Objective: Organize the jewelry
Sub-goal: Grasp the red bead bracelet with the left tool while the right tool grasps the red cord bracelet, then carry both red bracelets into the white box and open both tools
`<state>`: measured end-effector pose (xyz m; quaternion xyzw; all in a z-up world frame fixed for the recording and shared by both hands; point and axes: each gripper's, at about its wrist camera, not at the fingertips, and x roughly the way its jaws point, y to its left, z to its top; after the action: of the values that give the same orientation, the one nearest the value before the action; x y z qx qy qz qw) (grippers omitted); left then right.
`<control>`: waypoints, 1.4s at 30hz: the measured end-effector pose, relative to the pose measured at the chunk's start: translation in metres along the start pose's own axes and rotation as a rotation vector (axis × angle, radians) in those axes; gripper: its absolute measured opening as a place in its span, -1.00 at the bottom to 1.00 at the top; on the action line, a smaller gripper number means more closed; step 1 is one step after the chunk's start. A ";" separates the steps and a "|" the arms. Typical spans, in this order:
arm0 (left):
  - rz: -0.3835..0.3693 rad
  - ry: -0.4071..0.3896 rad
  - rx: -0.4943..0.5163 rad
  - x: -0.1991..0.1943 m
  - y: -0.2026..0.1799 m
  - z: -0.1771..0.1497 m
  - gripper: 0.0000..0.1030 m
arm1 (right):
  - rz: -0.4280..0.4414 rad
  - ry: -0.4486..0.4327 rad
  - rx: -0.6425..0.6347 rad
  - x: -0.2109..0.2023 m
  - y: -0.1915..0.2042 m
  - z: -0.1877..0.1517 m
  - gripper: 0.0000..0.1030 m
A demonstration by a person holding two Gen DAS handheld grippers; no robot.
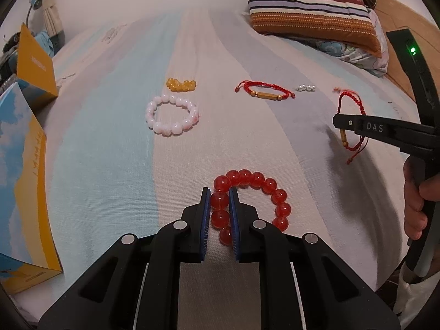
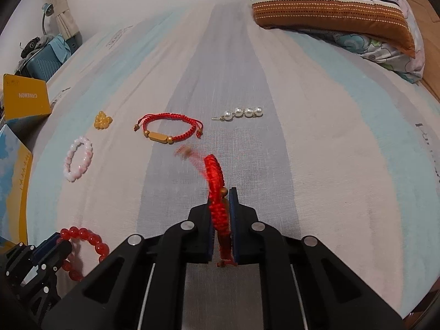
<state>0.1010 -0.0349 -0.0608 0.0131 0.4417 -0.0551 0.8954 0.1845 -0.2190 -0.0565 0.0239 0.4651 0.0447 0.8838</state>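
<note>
A striped bed [image 1: 110, 165] carried a scatter of jewelry, and the sorting looked barely begun: two pieces were gripped, the rest lay loose.

The left tongs [image 1: 220, 200] were nearly closed, pads pinching one bead of a red bead bracelet [image 1: 258, 181] near the bed's near edge. Most of that bracelet rested on the sheet, so it seemed gripped but not yet lifted.

The right tongs [image 2: 221, 206] were clamped on a red braided cord bracelet [image 2: 214, 176], which stood up out of the jaws. Its free end was blurred, as if swinging. In the left wrist view it hung above the sheet toward the bed's right side, so it appeared to be off the surface.

Untouched, farther toward the middle of the bed:
- a pale pink bead bracelet [image 1: 173, 115], toward the left side
- a small cluster of yellow beads [image 1: 181, 84], just beyond the pink bracelet
- a second red cord bracelet with a gold tube [image 1: 265, 91], near the centre
- a short row of pearls on a pin [image 2: 243, 113], toward the right

Yellow boxes [image 1: 35, 63] stood at the bed's left edge; they could be where the pieces belong, though nothing showed in them. A striped pillow [image 1: 310, 8] lay at the far right corner. No piece looked put away yet, so nearly all of the work remained.
</note>
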 end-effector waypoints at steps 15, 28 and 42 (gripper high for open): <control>-0.027 0.001 -0.021 -0.020 0.002 0.007 -0.75 | 0.002 -0.036 -0.019 -0.028 0.010 0.002 -0.84; -0.052 0.006 -0.048 -0.052 0.011 0.027 -0.75 | -0.010 -0.064 -0.043 -0.072 0.031 0.016 -0.84; 0.036 -0.050 -0.116 -0.111 0.061 0.064 -0.75 | 0.055 -0.098 -0.145 -0.114 0.111 0.034 -0.84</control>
<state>0.0911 0.0311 0.0644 -0.0325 0.4212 -0.0135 0.9063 0.1421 -0.1204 0.0659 -0.0254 0.4160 0.1013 0.9034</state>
